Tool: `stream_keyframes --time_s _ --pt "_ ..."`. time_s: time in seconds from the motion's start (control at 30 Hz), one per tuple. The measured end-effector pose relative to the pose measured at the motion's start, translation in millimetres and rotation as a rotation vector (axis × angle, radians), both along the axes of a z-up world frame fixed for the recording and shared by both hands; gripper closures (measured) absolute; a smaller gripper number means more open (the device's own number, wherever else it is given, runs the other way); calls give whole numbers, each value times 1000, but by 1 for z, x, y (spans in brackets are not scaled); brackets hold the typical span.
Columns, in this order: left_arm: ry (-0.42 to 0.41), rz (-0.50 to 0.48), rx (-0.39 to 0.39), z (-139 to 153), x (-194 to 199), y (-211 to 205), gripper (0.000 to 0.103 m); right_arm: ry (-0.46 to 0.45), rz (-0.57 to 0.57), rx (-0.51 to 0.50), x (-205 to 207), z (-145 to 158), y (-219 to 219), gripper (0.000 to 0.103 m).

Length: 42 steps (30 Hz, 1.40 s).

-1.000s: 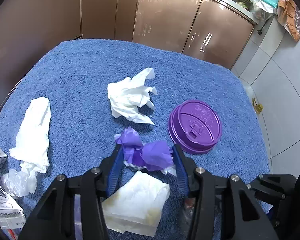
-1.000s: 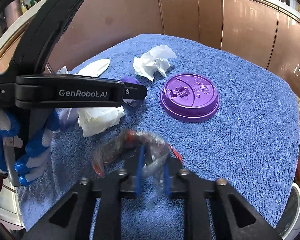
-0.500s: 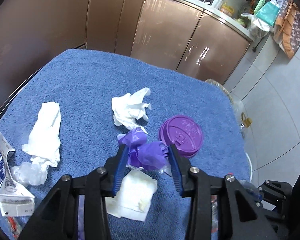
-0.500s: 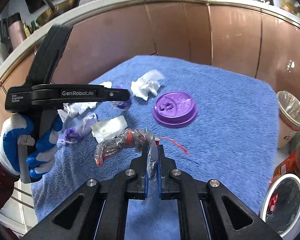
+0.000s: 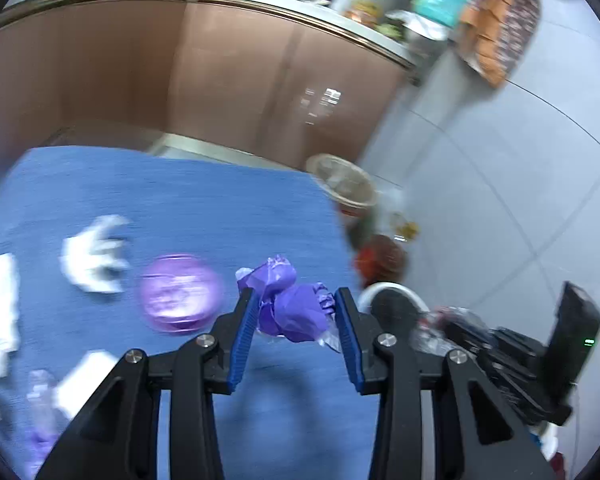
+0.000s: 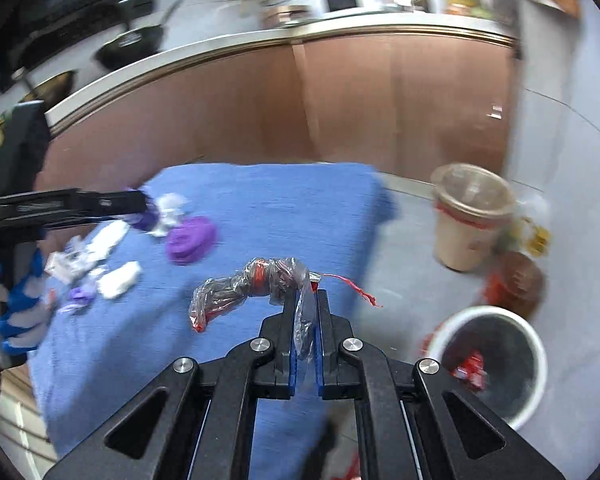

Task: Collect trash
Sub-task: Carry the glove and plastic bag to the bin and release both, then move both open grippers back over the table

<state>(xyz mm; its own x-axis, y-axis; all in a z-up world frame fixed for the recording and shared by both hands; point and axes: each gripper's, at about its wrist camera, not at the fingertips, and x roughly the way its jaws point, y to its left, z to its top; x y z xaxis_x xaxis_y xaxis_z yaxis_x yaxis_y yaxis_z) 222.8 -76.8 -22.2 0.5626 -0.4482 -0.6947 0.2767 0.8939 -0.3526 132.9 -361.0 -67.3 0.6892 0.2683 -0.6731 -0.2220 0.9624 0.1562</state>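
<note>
Purple wad (image 5: pixel 290 308) clamped between left jaws.

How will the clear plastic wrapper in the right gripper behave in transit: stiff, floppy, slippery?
Likely floppy: the clear wrapper droops sideways from the right gripper, pinched only at one end. Probably very light, thin crinkled film. Possibly slippery, since only a thin fold sits between the shut pads.

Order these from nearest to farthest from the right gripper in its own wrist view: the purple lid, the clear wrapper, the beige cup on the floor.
1. Clear wrapper: pinched in the right gripper itself.
2. Purple lid: on the blue cloth, up and to the left.
3. Beige cup: on the floor past the cloth's right edge, upper right.
</note>
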Motion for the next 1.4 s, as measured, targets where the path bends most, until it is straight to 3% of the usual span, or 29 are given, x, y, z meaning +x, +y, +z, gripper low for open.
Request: stream_keyframes --time_s 0.23,0.47,0.67,0.7,0.87,1.13,1.4 --pt "31 -185 -36 -12 22 -113 66 61 -230 -5 4 -33 -99 97" --pt "102 -320 -34 -48 50 -221 66 133 -357 -29 17 -78 -147 96" --pt "179 -366 -12 -95 69 -278 61 199 -413 -51 37 -118 -168 92" --pt "191 -368 -12 -102 74 -286 59 205 -418 -54 40 -123 -170 87" --pt "248 -365 -17 -132 91 -307 52 237 -454 -91 50 -146 -179 62" --pt "287 -361 -69 -144 102 -308 42 250 -453 -128 52 -154 -177 60" --pt "258 -355 -94 -126 94 -289 41 227 -462 -118 42 -135 -167 60"
